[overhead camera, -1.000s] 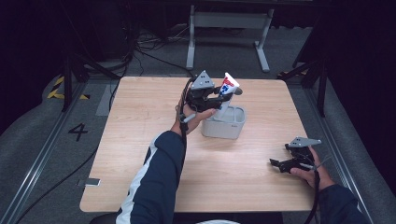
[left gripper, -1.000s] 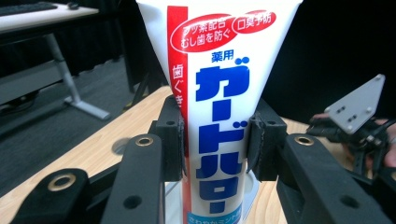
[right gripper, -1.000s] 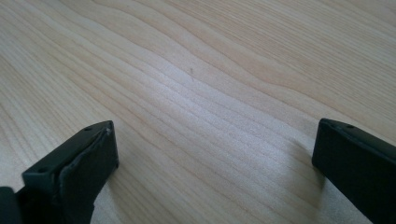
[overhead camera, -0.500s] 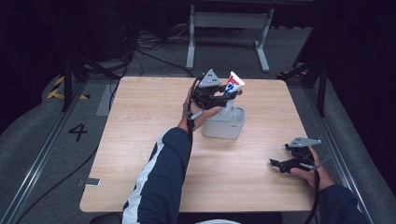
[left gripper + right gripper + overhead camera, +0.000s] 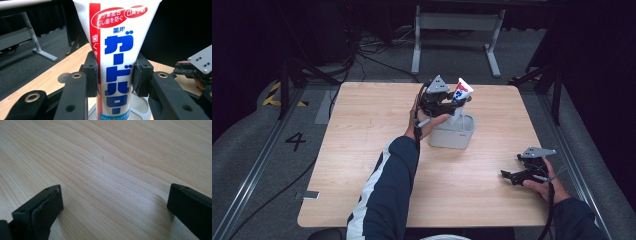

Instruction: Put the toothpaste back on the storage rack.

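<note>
At the left of the high view, off the wooden table (image 5: 362, 150), a painted number 4 (image 5: 295, 141) marked the grey floor (image 5: 257, 165) beside a metal rail, and a small grey tag lay near the table's near-left corner. The person's left arm, in a dark sleeve with a white stripe (image 5: 382, 195), reached forward over the middle of the table. The left gripper (image 5: 446, 103) was held above the table's far half, and its jaws pinched a white toothpaste tube (image 5: 460, 95) printed with blue and red lettering. In the left gripper view the black pads (image 5: 91, 73) pressed the tube (image 5: 117, 62) from both sides at its narrower part, the tube standing upright with its wide crimped end up. Its lower end sat over the mouth of a pale grey cup-like holder (image 5: 453, 132), which stood on the table just beside the hand; whether the tube touched the holder's inside could not be told. Farther right, near the table's right edge and well apart from the holder, the right hand held the right gripper (image 5: 512, 176) low over the wood with its grey plate on top. In the right gripper view its two black jaws stood spread wide with nothing between them, bare wood grain (image 5: 112, 170) below.
</note>
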The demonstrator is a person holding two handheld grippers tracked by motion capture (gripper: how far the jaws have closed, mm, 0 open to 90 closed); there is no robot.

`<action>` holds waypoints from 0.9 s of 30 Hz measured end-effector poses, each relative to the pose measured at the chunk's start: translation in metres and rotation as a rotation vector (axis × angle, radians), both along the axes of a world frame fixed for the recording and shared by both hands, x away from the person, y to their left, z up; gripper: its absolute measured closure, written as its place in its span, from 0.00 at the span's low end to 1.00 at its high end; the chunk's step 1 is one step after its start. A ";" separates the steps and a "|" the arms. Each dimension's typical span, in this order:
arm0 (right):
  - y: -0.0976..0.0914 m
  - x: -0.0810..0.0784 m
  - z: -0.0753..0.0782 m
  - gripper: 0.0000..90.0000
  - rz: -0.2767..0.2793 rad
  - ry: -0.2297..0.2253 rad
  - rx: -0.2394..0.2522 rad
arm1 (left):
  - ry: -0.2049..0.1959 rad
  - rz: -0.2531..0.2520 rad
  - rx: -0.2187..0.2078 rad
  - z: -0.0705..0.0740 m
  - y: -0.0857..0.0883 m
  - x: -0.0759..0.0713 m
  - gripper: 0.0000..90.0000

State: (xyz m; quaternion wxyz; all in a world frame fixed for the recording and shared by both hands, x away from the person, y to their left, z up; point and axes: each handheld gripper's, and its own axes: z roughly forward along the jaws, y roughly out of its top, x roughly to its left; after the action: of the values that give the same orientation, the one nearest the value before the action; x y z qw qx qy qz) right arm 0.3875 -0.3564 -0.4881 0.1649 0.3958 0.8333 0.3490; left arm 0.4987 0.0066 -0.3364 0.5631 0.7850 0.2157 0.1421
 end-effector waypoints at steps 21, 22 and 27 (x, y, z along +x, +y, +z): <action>0.000 0.000 0.000 0.01 0.001 0.000 0.000 | 0.035 0.006 0.046 -0.027 0.002 0.004 0.70; 0.000 0.000 0.000 0.01 0.001 0.000 0.000 | 0.035 0.006 0.044 -0.028 0.002 0.004 0.70; 0.000 0.000 0.000 0.01 0.002 0.000 0.000 | 0.053 0.008 0.062 -0.033 0.004 0.001 0.70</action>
State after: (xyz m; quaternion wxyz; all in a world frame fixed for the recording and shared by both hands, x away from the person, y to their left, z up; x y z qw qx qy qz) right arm 0.3874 -0.3565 -0.4880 0.1645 0.3950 0.8338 0.3489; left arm 0.4992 0.0105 -0.3691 0.5318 0.8049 0.2289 0.1301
